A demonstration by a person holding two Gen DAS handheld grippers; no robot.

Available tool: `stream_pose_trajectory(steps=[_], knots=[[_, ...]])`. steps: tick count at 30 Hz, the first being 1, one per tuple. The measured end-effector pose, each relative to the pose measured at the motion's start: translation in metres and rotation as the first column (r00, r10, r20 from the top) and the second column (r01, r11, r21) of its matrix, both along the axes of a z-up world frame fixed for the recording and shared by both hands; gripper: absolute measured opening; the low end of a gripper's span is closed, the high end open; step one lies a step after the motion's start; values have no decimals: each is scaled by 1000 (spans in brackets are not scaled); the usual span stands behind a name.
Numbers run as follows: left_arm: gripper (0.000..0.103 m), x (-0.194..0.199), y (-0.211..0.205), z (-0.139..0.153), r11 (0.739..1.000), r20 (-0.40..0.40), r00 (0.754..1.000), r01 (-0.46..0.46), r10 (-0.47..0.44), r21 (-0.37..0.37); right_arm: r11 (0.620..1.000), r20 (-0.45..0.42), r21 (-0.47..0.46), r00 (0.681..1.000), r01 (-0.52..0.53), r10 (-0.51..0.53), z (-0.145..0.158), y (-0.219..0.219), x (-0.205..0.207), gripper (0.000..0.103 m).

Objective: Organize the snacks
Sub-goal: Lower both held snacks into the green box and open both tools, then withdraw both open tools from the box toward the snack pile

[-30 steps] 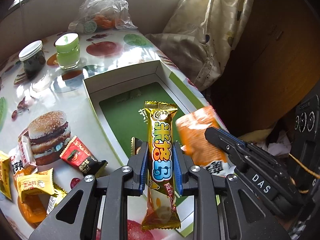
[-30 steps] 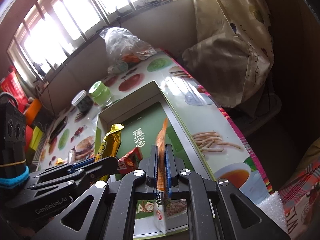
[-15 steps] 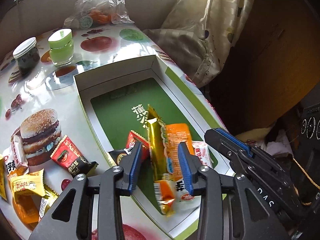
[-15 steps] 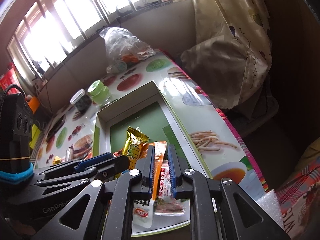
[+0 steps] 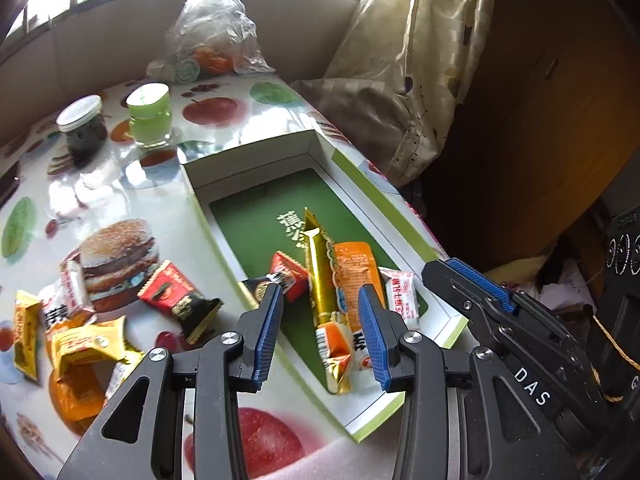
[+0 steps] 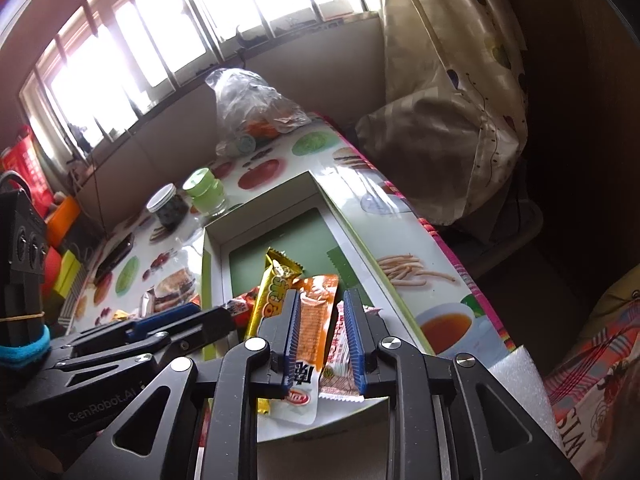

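Observation:
A white box with a green floor (image 5: pixel 256 220) lies on the table, also in the right wrist view (image 6: pixel 256 256). In it lie a gold snack bar (image 5: pixel 320 280), an orange packet (image 5: pixel 356 276), a white packet (image 5: pixel 402 292) and a red packet (image 5: pixel 288 272). My left gripper (image 5: pixel 320 332) is open and empty above the box's near end. My right gripper (image 6: pixel 322 340) is open and empty over the orange packet (image 6: pixel 314 320), beside the gold bar (image 6: pixel 272 296). Several loose snacks (image 5: pixel 80 340) and a red-black packet (image 5: pixel 180 300) lie on the table left of the box.
A dark jar (image 5: pixel 82 128) and a green jar (image 5: pixel 148 120) stand beyond the box. A plastic bag (image 5: pixel 212 40) sits at the far table edge. A curtain (image 5: pixel 400 80) hangs right of the table. White foam (image 6: pixel 516 384) lies at the near right corner.
Both grippers opened. The gold bar left my left gripper and the orange packet left my right gripper; both now lie in the box. Both grippers drew back a little.

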State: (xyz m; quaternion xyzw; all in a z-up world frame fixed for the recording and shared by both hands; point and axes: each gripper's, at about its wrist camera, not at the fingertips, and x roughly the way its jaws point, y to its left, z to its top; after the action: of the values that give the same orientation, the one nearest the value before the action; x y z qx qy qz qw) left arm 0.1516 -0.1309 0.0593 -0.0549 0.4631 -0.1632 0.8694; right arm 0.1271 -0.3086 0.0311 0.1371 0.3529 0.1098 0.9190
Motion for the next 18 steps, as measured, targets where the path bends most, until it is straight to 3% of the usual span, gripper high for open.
stream_pose_trajectory(steps=[3,18], knots=[[50,-12,7,4,1000,27,1000,-6,6,8,999,17,-36,1000,2,-1,3,6,-10,27],[50,-63,45,9,995,98,993,-72,66,69,996,63,-72,997,-47,51,6,44,-49,36]])
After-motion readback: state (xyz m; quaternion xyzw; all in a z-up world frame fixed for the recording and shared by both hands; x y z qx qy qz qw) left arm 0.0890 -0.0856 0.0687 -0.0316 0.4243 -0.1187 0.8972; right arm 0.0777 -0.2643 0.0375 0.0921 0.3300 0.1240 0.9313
